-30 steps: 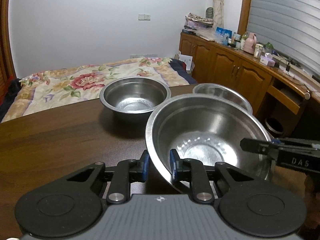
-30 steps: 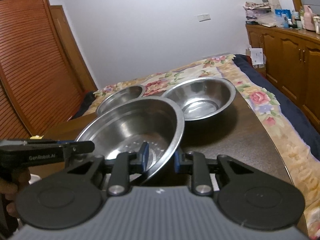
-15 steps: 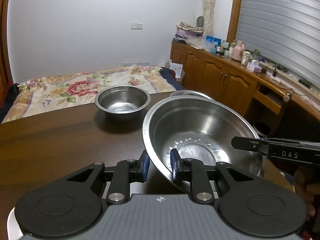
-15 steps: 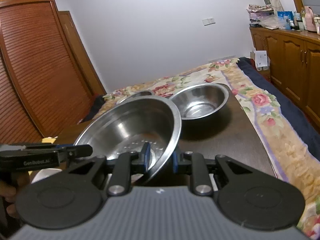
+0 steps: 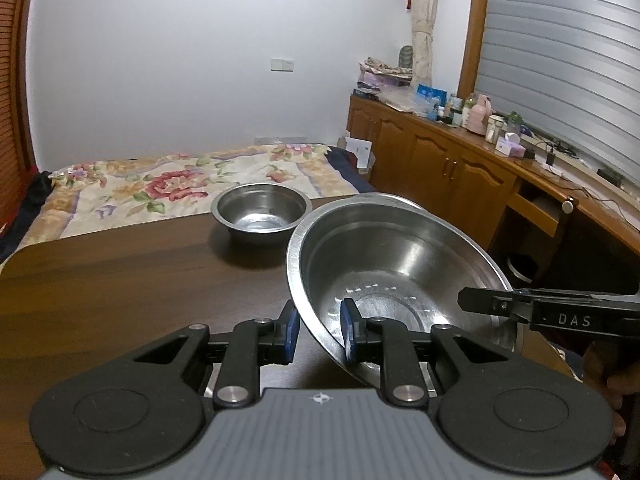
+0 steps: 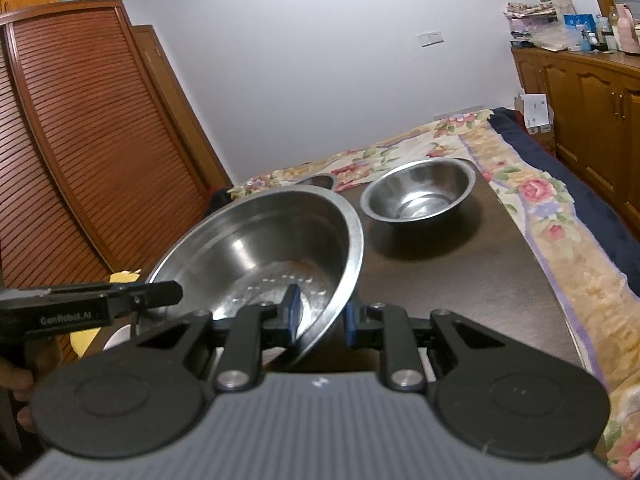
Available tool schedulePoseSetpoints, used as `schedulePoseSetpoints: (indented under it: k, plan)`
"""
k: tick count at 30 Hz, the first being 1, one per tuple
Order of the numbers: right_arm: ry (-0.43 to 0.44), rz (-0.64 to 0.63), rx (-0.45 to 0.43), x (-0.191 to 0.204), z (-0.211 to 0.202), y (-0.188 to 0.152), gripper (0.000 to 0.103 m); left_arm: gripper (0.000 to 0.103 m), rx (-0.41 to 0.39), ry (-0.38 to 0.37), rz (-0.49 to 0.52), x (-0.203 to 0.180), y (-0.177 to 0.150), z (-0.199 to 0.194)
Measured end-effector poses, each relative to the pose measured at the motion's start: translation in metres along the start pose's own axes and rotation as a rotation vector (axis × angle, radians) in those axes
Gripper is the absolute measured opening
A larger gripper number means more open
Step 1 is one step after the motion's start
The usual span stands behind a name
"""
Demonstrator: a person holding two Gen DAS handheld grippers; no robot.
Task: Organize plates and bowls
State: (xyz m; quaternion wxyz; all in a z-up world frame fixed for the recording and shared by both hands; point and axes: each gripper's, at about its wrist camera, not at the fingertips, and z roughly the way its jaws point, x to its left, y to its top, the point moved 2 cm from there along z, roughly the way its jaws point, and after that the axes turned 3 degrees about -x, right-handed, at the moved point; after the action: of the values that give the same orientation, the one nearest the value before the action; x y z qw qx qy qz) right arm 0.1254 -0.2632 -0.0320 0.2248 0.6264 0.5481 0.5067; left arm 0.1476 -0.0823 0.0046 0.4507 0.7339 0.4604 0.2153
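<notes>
A large steel bowl (image 5: 400, 272) hangs tilted above the dark wooden table (image 5: 120, 288). My left gripper (image 5: 320, 332) is shut on its near-left rim. My right gripper (image 6: 320, 316) is shut on the opposite rim of the same large bowl (image 6: 260, 248). Each gripper shows in the other's view: the right gripper (image 5: 466, 304) at the bowl's right side, the left gripper (image 6: 176, 294) at its left. A smaller steel bowl (image 5: 262, 212) stands on the table beyond. A second smaller bowl (image 6: 418, 196) stands near the table's far right corner, and the first bowl's rim (image 6: 320, 180) just shows there.
A bed with a floral blanket (image 5: 168, 184) lies past the table's far edge. Wooden cabinets (image 5: 452, 168) with clutter on top run along the right wall. A slatted wooden wardrobe (image 6: 80, 140) stands on the left. Something yellow (image 6: 86, 336) and something white lie below the large bowl's left side.
Both grippers have lifted the large bowl a little and drawn it back toward me. The two smaller bowls look farther off, and one is nearly hidden behind the large bowl's rim.
</notes>
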Motion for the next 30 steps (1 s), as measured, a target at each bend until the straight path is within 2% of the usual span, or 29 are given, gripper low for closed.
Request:
schedulePoseSetpoints:
  k: [18,30]
  plan:
    - [0.053,-0.045,0.045,0.012,-0.021,-0.018,0.024,0.024,0.019,-0.003,-0.005,-0.002,-0.036,-0.031]
    - [0.046,-0.055,0.100,0.010,-0.014,-0.039,0.024,0.026,0.083,0.005,-0.016,0.001,-0.059,-0.018]
